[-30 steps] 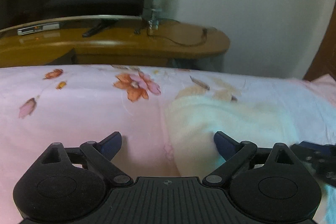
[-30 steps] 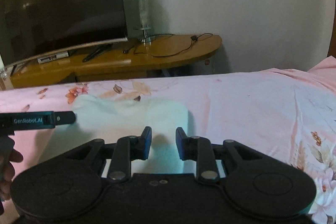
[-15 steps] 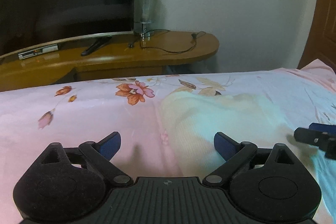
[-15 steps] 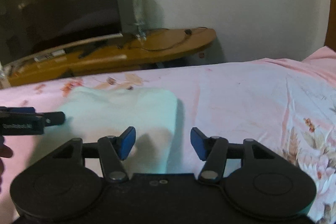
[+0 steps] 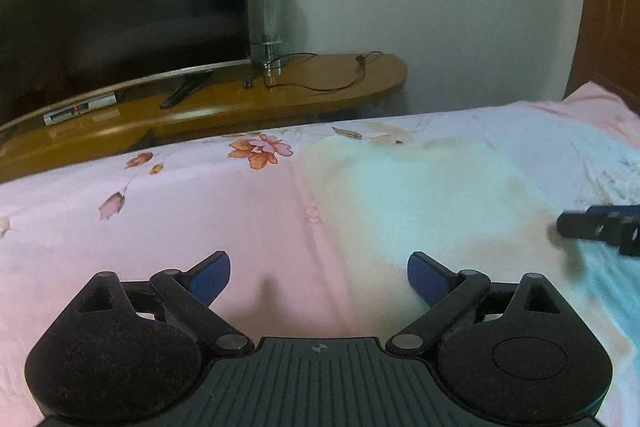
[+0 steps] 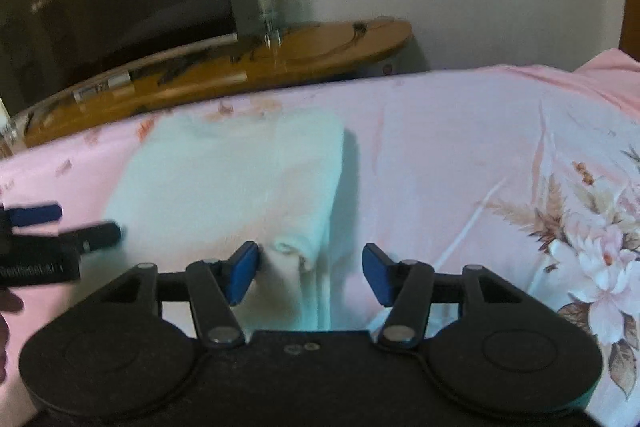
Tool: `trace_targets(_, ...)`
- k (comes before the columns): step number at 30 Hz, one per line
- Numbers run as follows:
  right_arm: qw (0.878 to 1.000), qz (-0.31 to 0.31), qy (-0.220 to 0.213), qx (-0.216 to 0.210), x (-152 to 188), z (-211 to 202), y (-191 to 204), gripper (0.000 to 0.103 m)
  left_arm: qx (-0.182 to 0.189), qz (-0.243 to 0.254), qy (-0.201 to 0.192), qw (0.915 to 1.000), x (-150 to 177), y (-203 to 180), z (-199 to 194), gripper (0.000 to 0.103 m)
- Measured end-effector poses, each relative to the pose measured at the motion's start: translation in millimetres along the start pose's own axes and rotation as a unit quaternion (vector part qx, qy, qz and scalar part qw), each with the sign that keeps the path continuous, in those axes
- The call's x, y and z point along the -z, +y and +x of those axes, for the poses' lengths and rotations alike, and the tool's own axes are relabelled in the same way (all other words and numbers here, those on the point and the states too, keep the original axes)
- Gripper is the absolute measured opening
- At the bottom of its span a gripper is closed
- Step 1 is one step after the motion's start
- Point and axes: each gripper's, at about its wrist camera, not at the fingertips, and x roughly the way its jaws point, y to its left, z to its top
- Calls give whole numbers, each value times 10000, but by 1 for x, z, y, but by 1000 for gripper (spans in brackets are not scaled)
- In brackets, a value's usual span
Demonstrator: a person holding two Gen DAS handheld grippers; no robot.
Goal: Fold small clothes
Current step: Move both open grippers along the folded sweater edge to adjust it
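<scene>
A pale cream small garment [image 5: 432,203] lies folded flat on the pink floral bedsheet [image 5: 160,227]; it also shows in the right wrist view [image 6: 232,187]. My left gripper [image 5: 319,275] is open and empty, just above the garment's near left edge. My right gripper [image 6: 310,271] is open and empty over the garment's near right corner, where a small bunched fold sits between the jaws. The right gripper's tip shows at the right of the left wrist view [image 5: 600,227]. The left gripper shows at the left of the right wrist view [image 6: 60,239].
A wooden TV stand [image 5: 240,107] stands beyond the bed with a dark television [image 5: 112,7], a glass lamp [image 5: 268,23] and a cable on it. A white wall is behind. A wooden headboard [image 5: 612,7] is at the far right.
My right gripper has opened from nearly shut to wide. Both grippers have drawn back and risen a little from the garment, which lies still.
</scene>
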Motion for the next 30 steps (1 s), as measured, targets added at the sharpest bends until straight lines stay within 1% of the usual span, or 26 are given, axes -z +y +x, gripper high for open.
trace_targets(1,9999,47,-116,-105,-1,-7,-4,57,153,-95,32,9998,1,5,-2,95)
trace_targets(3,9987,313,-226,-341,-3,-17,-20,57,229,-72,100,9997,4,9,-3,95)
trace_targets(4,9973,545,-213,-448,-4,-19,-31,58,266,-51,150,9995,4,10,-3,95)
trace_targets(5,9948,847,-149,-547,-4,-18,-44,59,381,-117,217,9990,5,12,-1,95)
trace_targets(6,9915,1128,-71,-646,-2,-16,-55,59,545,-255,283,9978,6,16,0,94)
trace_targets(7,9875,1384,6,-755,-1,-14,-65,59,774,-469,371,9952,5,21,4,94)
trace_targets(8,9831,1604,62,-880,0,-11,-73,59,929,-641,440,9926,6,24,7,94)
trace_targets(10,9709,2048,205,-1226,4,-2,-88,59,1191,-916,569,9870,6,30,14,94)
trace_targets(11,9626,2305,280,-1395,7,3,-95,59,1366,-1073,637,9827,7,32,17,90)
trace_targets(12,9552,2531,316,-1502,11,7,-100,59,1571,-1261,745,9767,7,36,21,77)
trace_targets(14,9451,2759,383,-1706,14,15,-107,61,1812,-1548,948,9665,12,40,30,64)
trace_targets(16,9378,2828,578,-1927,15,27,-110,61,1956,-1754,1052,9591,15,43,40,63)
trace_targets(19,9395,2628,778,-2054,14,39,-103,61,2136,-1986,1092,9503,19,44,49,63)
trace_targets(23,9382,2455,896,-2269,13,49,-97,61,2185,-2042,1061,9483,17,39,57,64)
trace_targets(25,9432,2293,929,-2218,10,54,-91,61,2183,-2086,1031,9477,17,38,63,64)
trace_targets(27,9510,2047,934,-2122,5,57,-83,61,2156,-2087,1021,9484,14,39,62,63)
trace_targets(30,9642,1583,919,-1917,-3,61,-64,59,2026,-2057,1009,9521,9,34,64,63)
